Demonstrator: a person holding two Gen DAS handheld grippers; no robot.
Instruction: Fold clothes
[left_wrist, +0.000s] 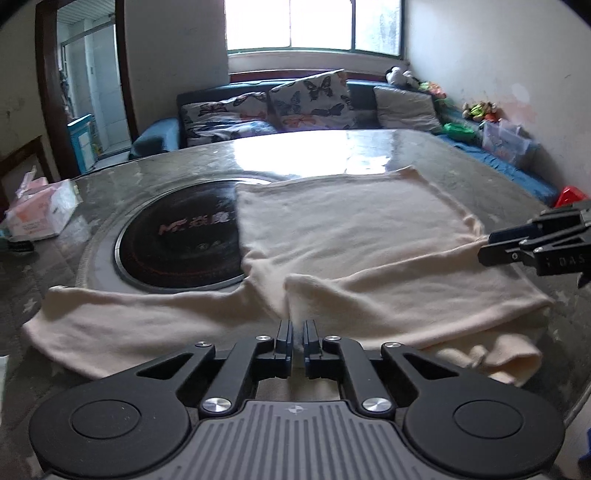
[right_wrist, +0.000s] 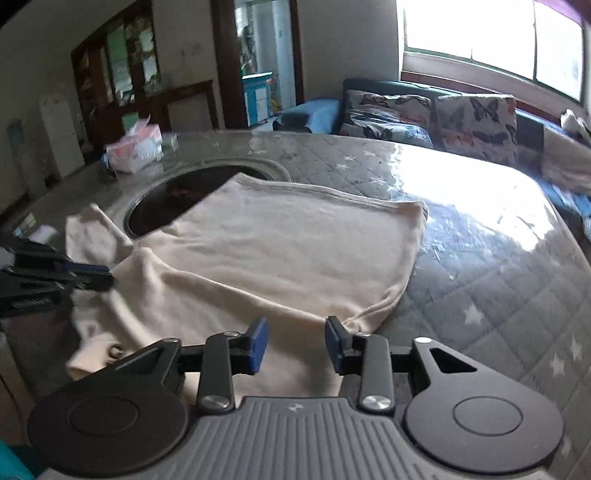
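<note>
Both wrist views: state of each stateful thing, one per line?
Cream garment: spread on the table, partly folded, lying partly over the cooktop.
Left gripper: shut on a garment fold.
Right gripper: open, over the garment edge.
Built-in cooktop: half covered by the garment.
Tissue pack: open.

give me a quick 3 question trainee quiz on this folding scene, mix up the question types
1. True or false: the left tongs are shut on a fold of the cream garment.
2. Multiple choice: the right tongs are A) shut on the garment, B) open above the garment, C) holding the tissue pack.
3. Fill in: the garment partly covers the round black ______ set in the table.

Key
1. True: the jaws are nearly together with cloth pinched between them.
2. B: the jaws stand wide apart, with nothing between them.
3. Cooktop.
</note>
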